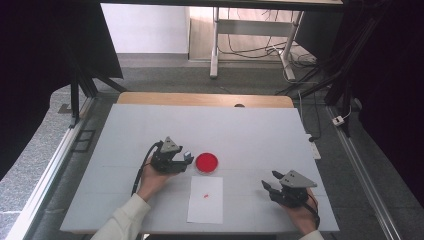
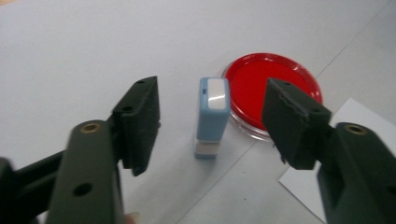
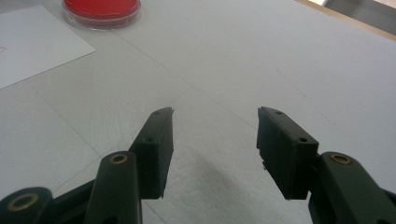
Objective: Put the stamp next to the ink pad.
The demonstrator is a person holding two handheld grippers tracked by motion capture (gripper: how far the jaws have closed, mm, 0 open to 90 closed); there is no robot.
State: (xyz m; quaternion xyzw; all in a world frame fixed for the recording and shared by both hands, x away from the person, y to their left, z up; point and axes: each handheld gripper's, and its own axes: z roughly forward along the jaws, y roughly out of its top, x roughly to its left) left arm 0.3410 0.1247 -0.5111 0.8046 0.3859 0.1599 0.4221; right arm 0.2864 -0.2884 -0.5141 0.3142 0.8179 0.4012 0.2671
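Left hand-held gripper (image 2: 212, 123) is spread wide, jaws either side of the blue stamp (image 2: 212, 114) with clear gaps on both sides, pads not touching it. Stamp stands upright on the white table (image 2: 93, 46), white cap up, just beside the red ink pad (image 2: 261, 84), a round dish with a clear rim. From the high view the left hand-held gripper (image 1: 176, 159) sits just left of that dish, stamp (image 1: 188, 156) at its tip. White sheet of paper (image 1: 205, 207) lies just below the dish, small red mark (image 1: 206, 195) near its top. Right hand-held gripper (image 3: 215, 140) is partly open with nothing between the jaws, over bare table, well apart from the stamp and dish.
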